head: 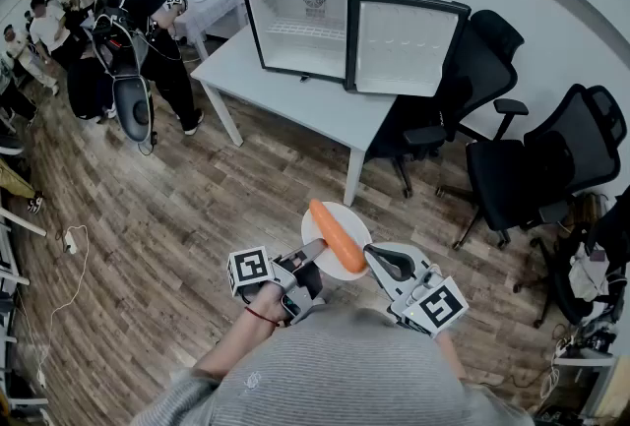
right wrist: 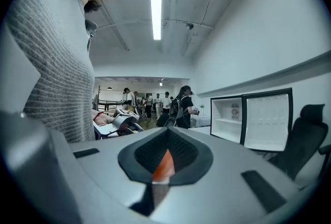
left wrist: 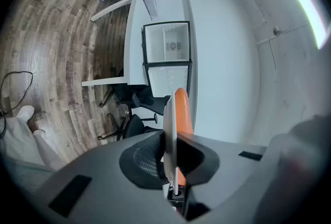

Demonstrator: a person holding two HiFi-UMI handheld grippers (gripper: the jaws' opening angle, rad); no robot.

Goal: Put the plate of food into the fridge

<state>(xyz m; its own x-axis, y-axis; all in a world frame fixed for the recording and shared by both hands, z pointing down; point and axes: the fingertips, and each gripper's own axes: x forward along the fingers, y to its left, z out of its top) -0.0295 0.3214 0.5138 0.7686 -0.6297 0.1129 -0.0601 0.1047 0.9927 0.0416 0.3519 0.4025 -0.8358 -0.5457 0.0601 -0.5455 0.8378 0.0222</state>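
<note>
A white plate (head: 346, 211) with a long orange carrot (head: 337, 235) hangs over the wooden floor in front of me. My left gripper (head: 313, 252) is shut on the plate's left rim and my right gripper (head: 372, 255) on its right rim. The left gripper view has the plate (left wrist: 169, 135) edge-on between the jaws, with the carrot (left wrist: 182, 112) on its right face. Only a sliver of carrot (right wrist: 164, 163) shows between the right jaws. The small black fridge (head: 300, 26) stands on the white table (head: 295, 94), its door (head: 402, 45) swung wide and the inside white.
Black office chairs (head: 532, 168) stand to the right of the table. A person with a backpack (head: 128, 30) stands at the far left, with others behind. A cable (head: 69, 242) lies on the floor at the left.
</note>
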